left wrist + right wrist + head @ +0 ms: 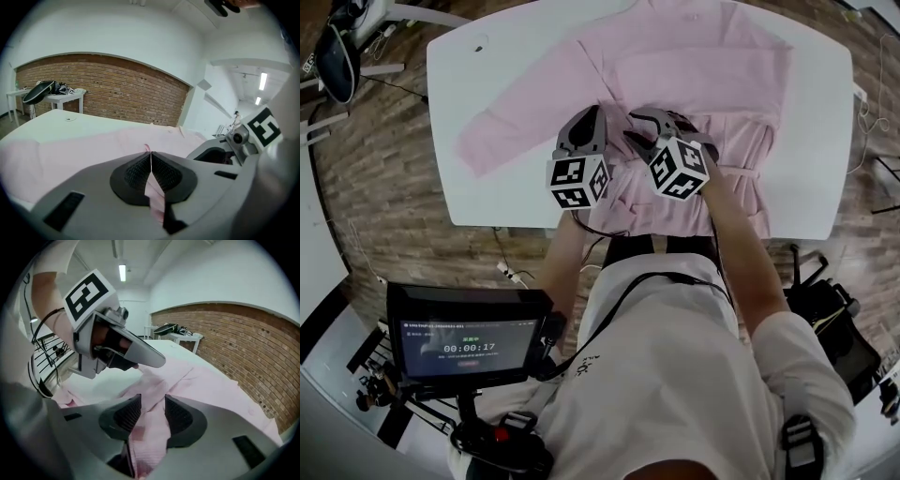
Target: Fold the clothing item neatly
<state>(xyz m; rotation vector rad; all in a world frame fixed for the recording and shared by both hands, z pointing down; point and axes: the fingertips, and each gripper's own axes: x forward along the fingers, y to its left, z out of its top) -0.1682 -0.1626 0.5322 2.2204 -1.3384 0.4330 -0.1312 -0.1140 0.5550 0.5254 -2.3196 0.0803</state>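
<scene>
A pink long-sleeved shirt (675, 66) lies spread on the white table (487, 94), one sleeve stretched out to the left. Both grippers sit close together over its near middle. My left gripper (586, 120) is shut on a thin fold of the pink fabric, which sticks out between its pads (151, 157). My right gripper (652, 122) is just to the right of it. Its jaws stand apart, with the shirt's cloth (206, 380) running up through the gap (153, 405) and the pads not pressing on it. The left gripper (136, 355) shows close ahead in the right gripper view.
A monitor (469, 342) on a stand is at my lower left, off the table. A small side table with a black bag (337, 56) stands at the far left by the brick wall (117, 93). Cables run under the table's near edge.
</scene>
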